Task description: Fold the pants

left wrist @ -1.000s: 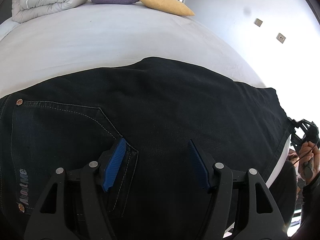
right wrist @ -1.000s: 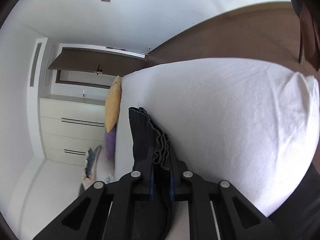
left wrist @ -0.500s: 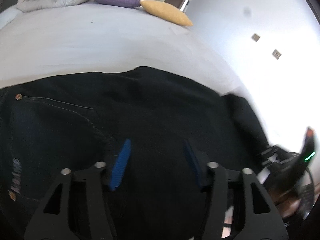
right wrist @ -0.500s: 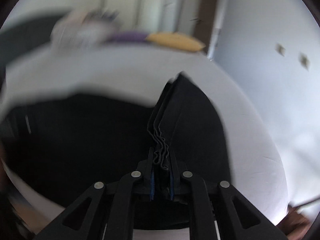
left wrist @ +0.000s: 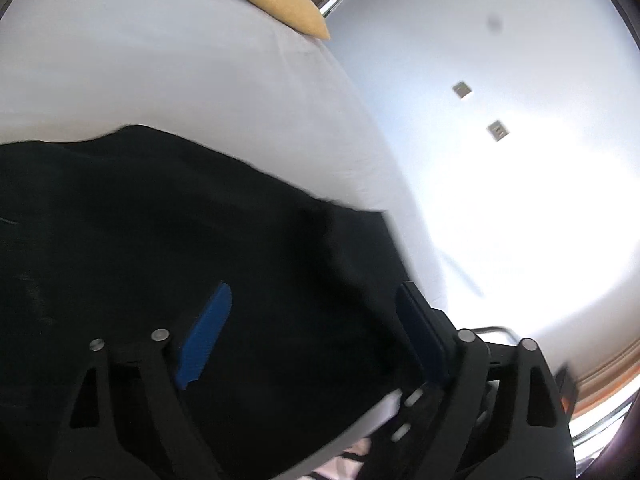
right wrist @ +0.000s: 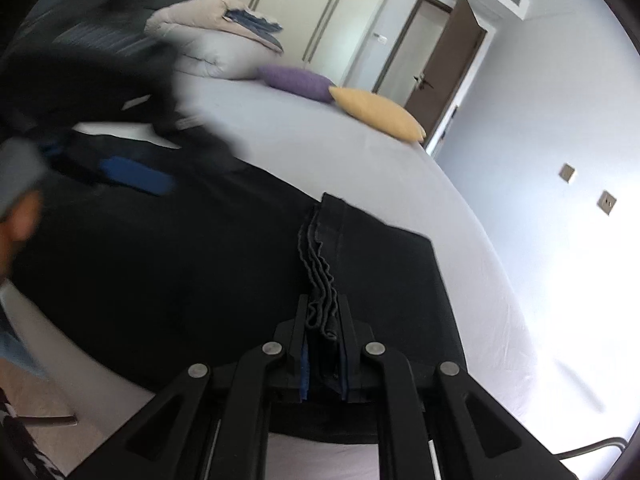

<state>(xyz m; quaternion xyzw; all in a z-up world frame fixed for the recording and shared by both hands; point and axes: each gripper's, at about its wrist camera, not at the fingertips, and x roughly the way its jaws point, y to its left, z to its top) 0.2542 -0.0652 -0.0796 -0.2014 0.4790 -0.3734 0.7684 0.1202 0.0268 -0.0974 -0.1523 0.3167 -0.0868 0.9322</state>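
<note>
Black denim pants (left wrist: pixel 168 240) lie spread on the white bed (left wrist: pixel 160 80). My left gripper (left wrist: pixel 316 320) hovers just over them, its jaws opening wide, and the blue pads (left wrist: pixel 206 334) press on nothing. In the right wrist view, my right gripper (right wrist: pixel 323 316) is shut on the stacked, wavy leg hems (right wrist: pixel 316 264), and the legs are doubled back over the rest of the pants (right wrist: pixel 180 264). At upper left of that view, blurred, one blue pad (right wrist: pixel 136 178) of the left gripper shows, with a hand (right wrist: pixel 20 220) at the left edge.
A purple cushion (right wrist: pixel 298 80), a yellow cushion (right wrist: pixel 376 114) and a rolled duvet (right wrist: pixel 216 44) sit at the head of the bed. Behind them are wardrobe doors and an open brown door (right wrist: pixel 444 64). The bed's edge drops off on the right toward a wall with sockets (right wrist: pixel 606 202).
My right gripper rolled and swung the hems across from the bed's far end onto the pants. The left gripper narrowed, then spread wide, lifting and turning toward the right.
</note>
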